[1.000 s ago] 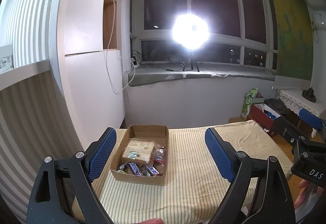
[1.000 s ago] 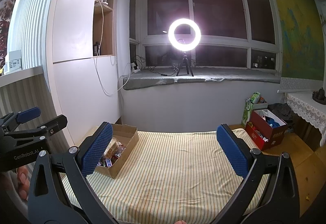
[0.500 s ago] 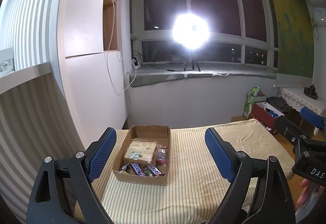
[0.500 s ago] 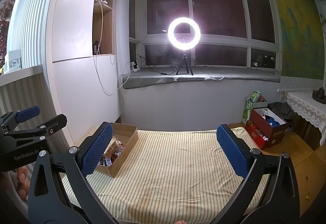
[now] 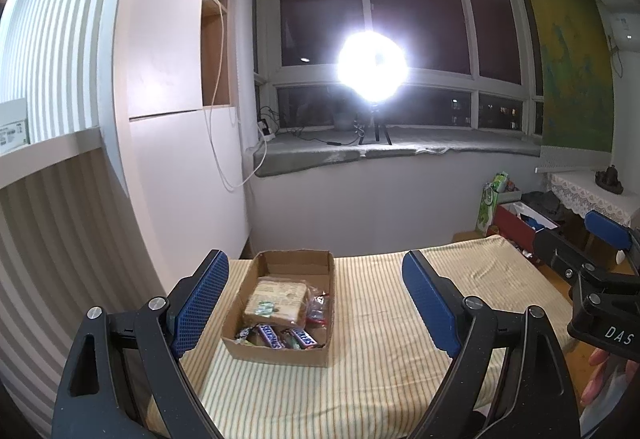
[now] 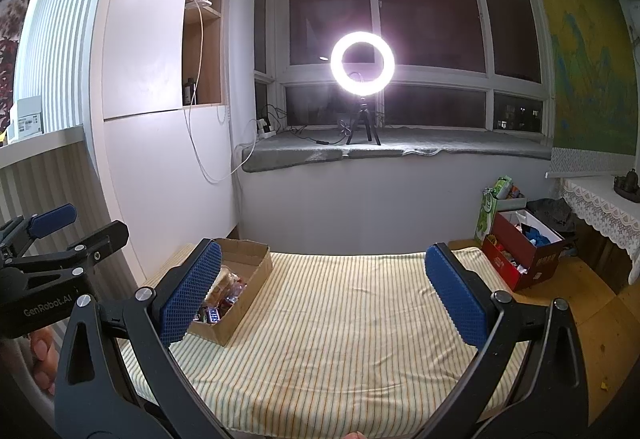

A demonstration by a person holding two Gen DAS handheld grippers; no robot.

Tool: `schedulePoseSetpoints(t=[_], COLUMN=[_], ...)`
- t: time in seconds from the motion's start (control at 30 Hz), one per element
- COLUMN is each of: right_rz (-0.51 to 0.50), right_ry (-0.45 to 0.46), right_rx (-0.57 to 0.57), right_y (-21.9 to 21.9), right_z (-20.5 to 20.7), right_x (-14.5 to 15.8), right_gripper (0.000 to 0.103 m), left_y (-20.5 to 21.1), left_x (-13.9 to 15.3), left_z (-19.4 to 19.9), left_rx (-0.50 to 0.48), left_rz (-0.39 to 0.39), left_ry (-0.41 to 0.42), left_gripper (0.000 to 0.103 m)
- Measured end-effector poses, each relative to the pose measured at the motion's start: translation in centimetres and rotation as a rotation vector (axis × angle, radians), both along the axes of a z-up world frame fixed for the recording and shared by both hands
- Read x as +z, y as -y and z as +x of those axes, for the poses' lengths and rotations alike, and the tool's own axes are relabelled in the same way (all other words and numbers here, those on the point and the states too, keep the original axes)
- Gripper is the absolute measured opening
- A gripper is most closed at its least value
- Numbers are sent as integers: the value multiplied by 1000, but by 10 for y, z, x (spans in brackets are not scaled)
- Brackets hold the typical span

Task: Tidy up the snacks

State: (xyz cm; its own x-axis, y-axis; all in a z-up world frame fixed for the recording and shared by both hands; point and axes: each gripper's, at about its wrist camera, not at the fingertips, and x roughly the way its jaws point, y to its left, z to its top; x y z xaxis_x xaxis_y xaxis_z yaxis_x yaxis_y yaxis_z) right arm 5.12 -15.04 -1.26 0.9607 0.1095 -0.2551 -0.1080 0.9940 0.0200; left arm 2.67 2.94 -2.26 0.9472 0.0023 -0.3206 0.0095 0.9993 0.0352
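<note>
Right now, an open cardboard box is seen on the left part of a surface covered with a striped cloth. Snacks are packed inside the box. A wrapped sandwich lies in the middle of it. Two Snickers bars lie side by side at the near end, and the name "SNICKERS" can be read on them. A red and clear wrapper is tucked beside the sandwich, but what it holds cannot be told.

The left gripper is held wide open above the near edge of the surface, and nothing is held in it. The box is seen between its blue pads.

The right gripper is also spread wide and holds nothing. It is held over the bare middle of the cloth, with the box off to its left.

"GenRobot.AI" is printed on the left gripper's body in the right wrist view. "DAS" is printed on the right gripper's body in the left wrist view.
</note>
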Motion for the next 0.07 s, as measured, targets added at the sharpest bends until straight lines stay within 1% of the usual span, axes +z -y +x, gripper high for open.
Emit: schedulePoseSetpoints(t=[0.07], right_rz=[0], right_ry=[0], right_rx=[0], right_y=[0], right_z=[0], right_x=[0], right_gripper=[103], left_y=[1], left_x=[0], left_z=[0], left_rx=[2], left_rz=[1], left_ry=[0], left_gripper=[89])
